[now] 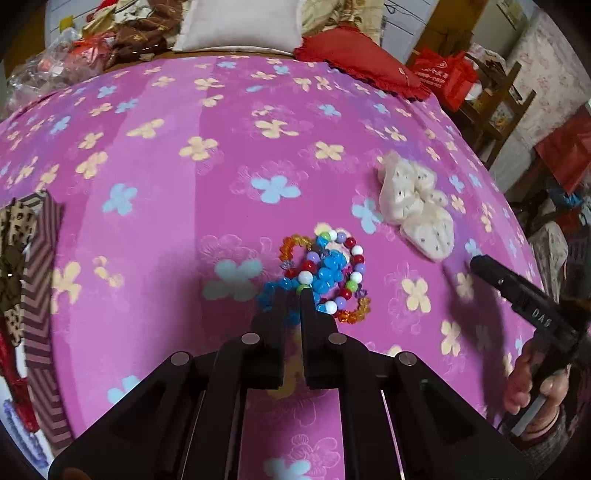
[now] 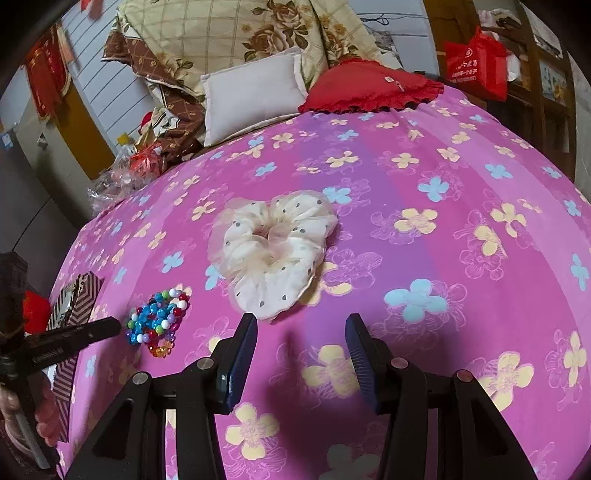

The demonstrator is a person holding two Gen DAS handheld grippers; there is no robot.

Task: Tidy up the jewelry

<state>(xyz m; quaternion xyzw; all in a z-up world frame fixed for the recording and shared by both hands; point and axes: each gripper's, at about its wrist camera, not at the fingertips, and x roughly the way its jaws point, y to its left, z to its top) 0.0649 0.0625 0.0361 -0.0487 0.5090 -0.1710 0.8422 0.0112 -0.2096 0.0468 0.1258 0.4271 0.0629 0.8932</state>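
Observation:
A pile of bead bracelets (image 1: 328, 269), blue, red, white and orange, lies on the pink flowered bedspread (image 1: 166, 147). My left gripper (image 1: 293, 295) is shut at the pile's near edge. Its tips pinch the beads there, with a green bead showing between them and blue beads beside the left finger. A cream dotted scrunchie (image 2: 273, 251) lies just beyond my right gripper (image 2: 301, 325), which stands open over bare cloth with nothing between its fingers. The right wrist view shows the pile (image 2: 159, 317) at the left, the left gripper's finger (image 2: 107, 328) touching it. The scrunchie (image 1: 417, 206) lies right of the pile.
A striped box with leopard-print lining (image 1: 40, 295) sits at the bed's left edge. A white pillow (image 2: 255, 92), a red frilled cushion (image 2: 369, 86) and a floral quilt (image 2: 240, 33) are piled at the head. Plastic bags (image 2: 122, 173) lie far left, wooden furniture (image 2: 535, 92) with a red bag (image 2: 476, 62) far right.

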